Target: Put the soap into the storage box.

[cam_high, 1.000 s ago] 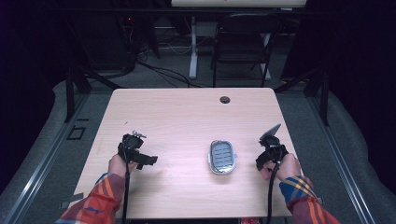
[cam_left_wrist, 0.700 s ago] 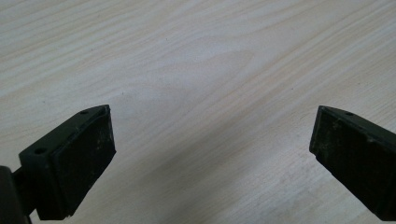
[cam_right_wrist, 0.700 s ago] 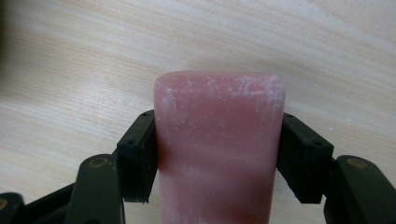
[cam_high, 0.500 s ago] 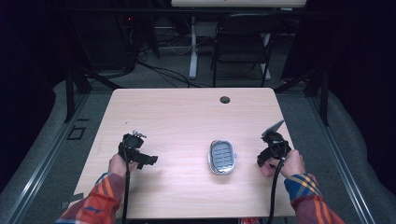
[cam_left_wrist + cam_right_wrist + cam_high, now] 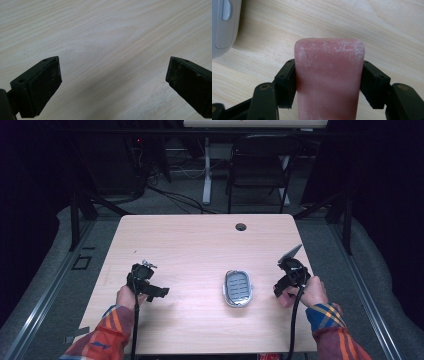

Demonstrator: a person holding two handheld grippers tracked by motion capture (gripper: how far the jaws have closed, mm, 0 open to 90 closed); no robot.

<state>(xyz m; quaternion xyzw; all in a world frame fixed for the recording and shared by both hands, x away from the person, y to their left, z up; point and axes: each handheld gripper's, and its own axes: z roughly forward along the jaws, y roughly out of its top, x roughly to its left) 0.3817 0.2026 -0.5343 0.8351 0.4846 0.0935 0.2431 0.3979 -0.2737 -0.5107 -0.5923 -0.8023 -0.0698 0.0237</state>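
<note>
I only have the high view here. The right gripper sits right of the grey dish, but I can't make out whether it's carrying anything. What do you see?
Observer: The right gripper is shut on a pink bar of soap; both pads press its sides.
Operator: And the left gripper, anything in it?
Observer: No. The left gripper stands open, with bare wooden table between the pads.
Operator: How does the soap sit relative to the dish?
Observer: In the right gripper view, the grey soap dish is at the upper left, apart from the soap, which points past it over bare wood.
</note>
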